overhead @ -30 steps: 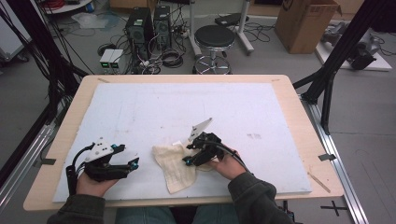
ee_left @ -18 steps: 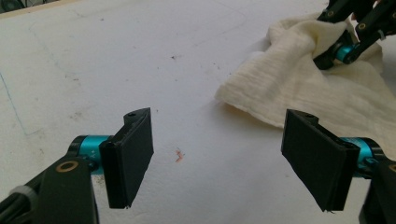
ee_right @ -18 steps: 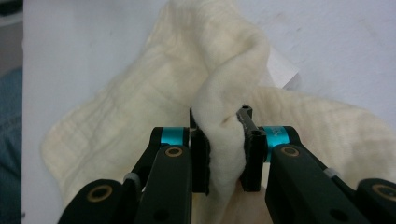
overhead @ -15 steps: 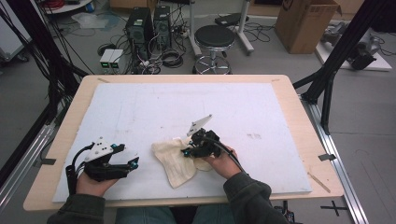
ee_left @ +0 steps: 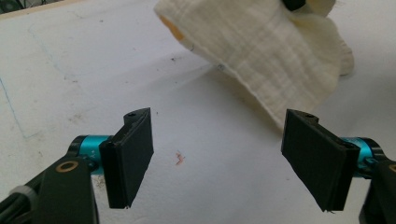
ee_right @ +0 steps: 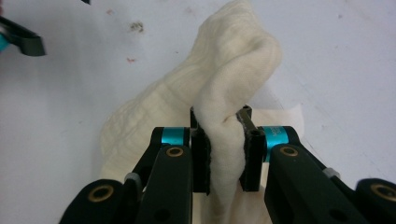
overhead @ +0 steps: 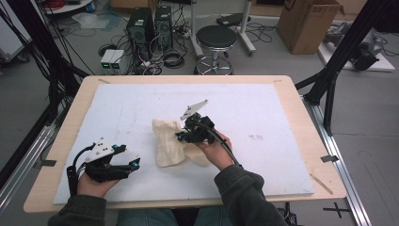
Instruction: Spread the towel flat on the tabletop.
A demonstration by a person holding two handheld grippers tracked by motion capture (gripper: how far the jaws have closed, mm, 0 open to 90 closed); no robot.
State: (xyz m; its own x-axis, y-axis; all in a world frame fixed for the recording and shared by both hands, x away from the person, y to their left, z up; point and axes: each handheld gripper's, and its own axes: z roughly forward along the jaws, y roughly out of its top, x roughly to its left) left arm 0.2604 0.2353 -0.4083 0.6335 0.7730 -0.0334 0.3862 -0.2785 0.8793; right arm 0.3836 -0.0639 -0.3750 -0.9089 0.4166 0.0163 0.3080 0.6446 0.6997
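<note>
Cloth (overhead: 165,146): cream, crinkled weave; lies near the middle of the high view, slightly low and left of centre, on the white sheet that covers the worktop (overhead: 291,94); one fold lifted off the sheet, the remainder bunched below it and resting flat; in the right gripper view the raised fold (ee_right: 233,70) stands up in a hump above the fingers; in the left gripper view the cloth (ee_left: 261,46) sits at the upper right of the frame, one edge hanging just above the sheet.

Right gripper (overhead: 190,134): centre of the high view, held in a hand (overhead: 214,150) whose dark sleeve enters from the lower edge; its fingers (ee_right: 201,158) have just been closing and now pinch a thick fold of the cloth between them, fabric bulging above and below the pads; grey three-cornered plate tilted above it.

Left gripper (overhead: 134,165): lower left of the high view, resting low over the sheet, well apart from the cloth; fingers (ee_left: 133,154) spread wide, nothing between them, bare white sheet with small specks and a reddish mark visible in the gap.

Worktop: pale wooden board with white sheet on top; grey floor around it.
</note>
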